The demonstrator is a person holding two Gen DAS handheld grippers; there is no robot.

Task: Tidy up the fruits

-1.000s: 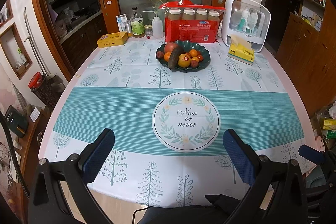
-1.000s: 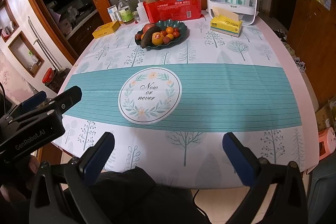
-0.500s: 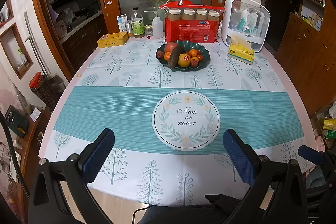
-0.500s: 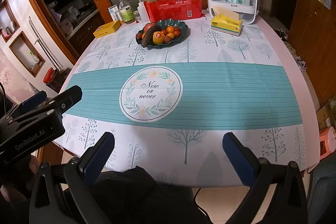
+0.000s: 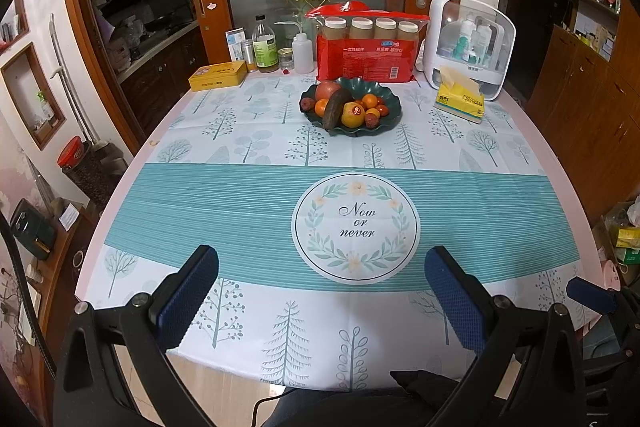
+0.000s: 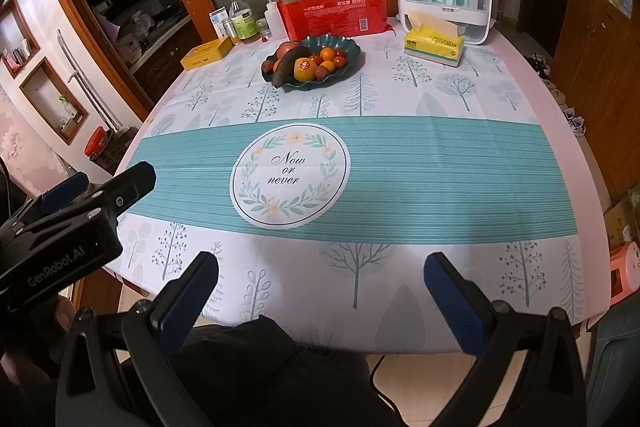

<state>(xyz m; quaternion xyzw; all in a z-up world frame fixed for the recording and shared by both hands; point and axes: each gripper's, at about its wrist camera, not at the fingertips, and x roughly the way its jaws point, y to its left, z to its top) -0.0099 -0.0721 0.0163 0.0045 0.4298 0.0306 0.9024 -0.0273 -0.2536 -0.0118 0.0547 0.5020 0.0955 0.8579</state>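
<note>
Dark green, the fruit bowl [image 5: 394, 105] stands at the far side of the table [image 5: 500, 211], straight ahead, well apart from the left gripper [image 5: 322, 291] and right gripper [image 6: 320, 297]; both gape wide, empty, neither clearly nearer.

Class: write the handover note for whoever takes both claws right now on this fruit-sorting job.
Left claw: open, empty, over the near table edge.
Right claw: open, empty, also at the near edge, to the right of the left one.
Fruit: all piled in the green bowl at the far side, in front of the red pack: an apple, oranges, a dark long fruit, small red ones.
Done: nothing visible; no fruit is out of the bowl.
Left: reach across the cloth to the bowl and start sorting.
</note>
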